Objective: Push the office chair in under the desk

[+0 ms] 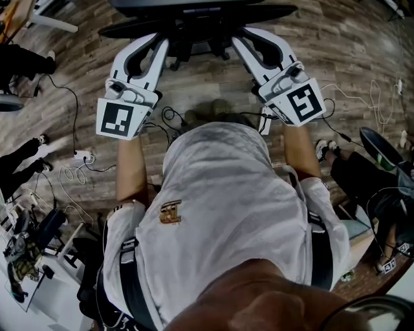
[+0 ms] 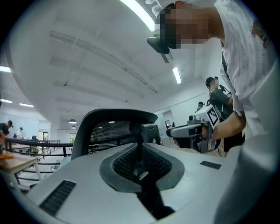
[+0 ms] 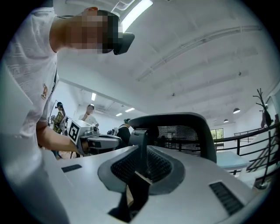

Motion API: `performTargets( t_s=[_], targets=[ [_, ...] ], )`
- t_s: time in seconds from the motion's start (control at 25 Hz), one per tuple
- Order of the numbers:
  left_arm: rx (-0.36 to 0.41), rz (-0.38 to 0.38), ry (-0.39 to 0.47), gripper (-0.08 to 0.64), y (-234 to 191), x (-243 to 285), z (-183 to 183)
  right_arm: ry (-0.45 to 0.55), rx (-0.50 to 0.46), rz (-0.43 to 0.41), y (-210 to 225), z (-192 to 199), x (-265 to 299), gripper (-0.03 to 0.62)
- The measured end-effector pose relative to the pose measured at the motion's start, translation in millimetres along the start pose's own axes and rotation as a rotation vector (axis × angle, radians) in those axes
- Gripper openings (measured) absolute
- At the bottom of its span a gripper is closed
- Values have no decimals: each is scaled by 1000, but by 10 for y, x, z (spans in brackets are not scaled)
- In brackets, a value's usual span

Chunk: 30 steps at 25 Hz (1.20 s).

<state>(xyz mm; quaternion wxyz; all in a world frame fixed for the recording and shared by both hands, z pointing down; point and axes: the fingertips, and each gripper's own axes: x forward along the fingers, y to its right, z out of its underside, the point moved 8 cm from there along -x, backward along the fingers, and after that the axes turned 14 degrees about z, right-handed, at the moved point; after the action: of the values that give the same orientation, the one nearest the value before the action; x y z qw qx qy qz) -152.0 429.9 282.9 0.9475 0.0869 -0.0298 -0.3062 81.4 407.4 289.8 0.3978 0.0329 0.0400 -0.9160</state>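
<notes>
Recorded a wood-plank floor (image 1: 213,84) across the whole head view. Located the office chair (image 1: 194,16) at the top edge of that view, directly ahead of the person, with its dark mesh backrest (image 2: 111,129) turned toward both grippers and its castor base (image 1: 194,40) just below on the floor. Confirmed the same backrest upright and close in the right gripper view. Noted a white shirt (image 1: 226,194) filling the centre of the head view (bare forearms reaching out to either side).

Found the left gripper (image 1: 157,40) held level and pointed at the left side of the chair as seen from above. Checked its own view: jaws brought fully together, nothing between them. Found the right gripper (image 1: 244,33) likewise level, pointed at the right side of the chair. Checked its own view: jaws together, nothing between them. Could not settle, given the dark top edge of the head view, whether either pair of tips actually touches the backrest or stops just short of it.

Logged one marker cube (image 1: 121,118) on the left gripper and a second marker cube (image 1: 303,103) on the right gripper. Logged loose cables (image 1: 72,173) on the floor at the left, lying near a white power strip (image 1: 83,156).
</notes>
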Motion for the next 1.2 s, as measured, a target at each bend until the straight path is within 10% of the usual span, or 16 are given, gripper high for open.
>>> performTargets(
  t_s=[0.44,1.2],
  targets=[
    [258,50,-426,201,-595,-228,359,-181,-218,30,592,112,56,182],
    [391,171,-846,291,-1206,-239,768,-587,-731,-67,1413,422,361,255]
  ],
)
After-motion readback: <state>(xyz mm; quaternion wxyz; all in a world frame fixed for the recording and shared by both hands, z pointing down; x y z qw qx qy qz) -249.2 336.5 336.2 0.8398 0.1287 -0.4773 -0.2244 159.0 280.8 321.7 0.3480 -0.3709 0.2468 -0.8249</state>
